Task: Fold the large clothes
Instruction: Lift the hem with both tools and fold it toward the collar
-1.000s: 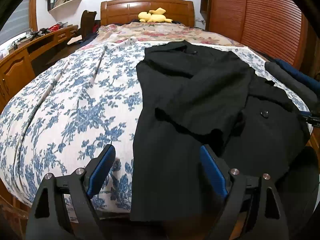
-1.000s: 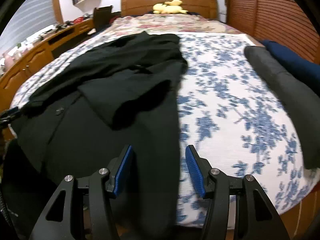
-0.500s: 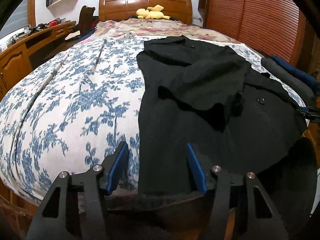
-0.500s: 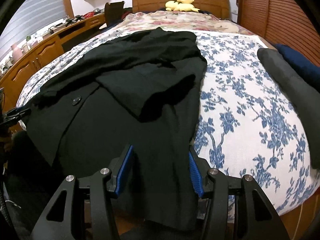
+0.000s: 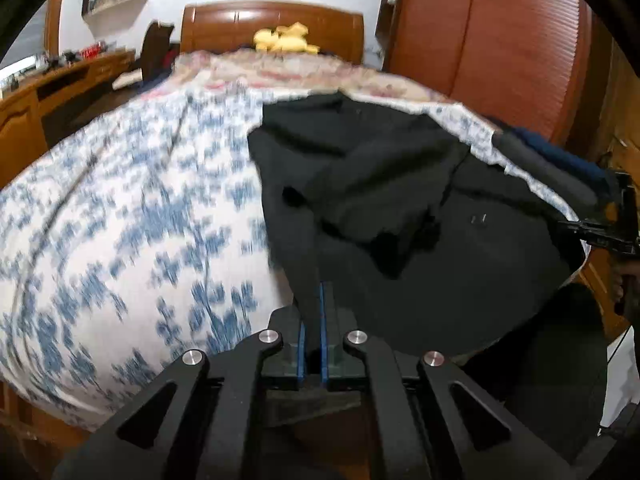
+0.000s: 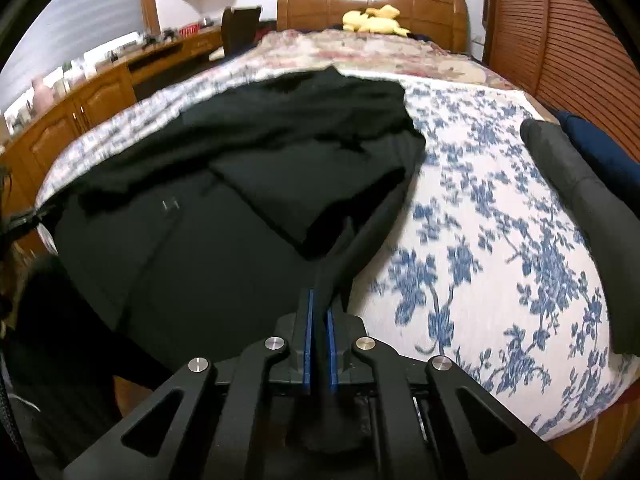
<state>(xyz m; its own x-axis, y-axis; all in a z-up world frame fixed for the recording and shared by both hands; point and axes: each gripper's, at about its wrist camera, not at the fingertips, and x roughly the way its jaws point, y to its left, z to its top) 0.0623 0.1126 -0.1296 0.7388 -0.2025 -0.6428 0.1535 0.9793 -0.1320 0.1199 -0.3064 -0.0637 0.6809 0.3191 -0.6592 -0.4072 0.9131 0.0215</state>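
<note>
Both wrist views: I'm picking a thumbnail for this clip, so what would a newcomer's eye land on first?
First, the big black coat sprawled over the blue-flowered bedspread, its near hem drawn up in ridges into both sets of jaws. The left gripper and the right gripper are each shut on a near corner of it. After that, the yellow plush toy by the wooden headboard at the far end.

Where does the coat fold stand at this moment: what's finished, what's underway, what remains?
Done: a sleeve lies folded across the black coat on the bed. In hand: left tongs and right tongs are each shut on a bottom hem corner. Left: carrying the hem up toward the collar.
</note>
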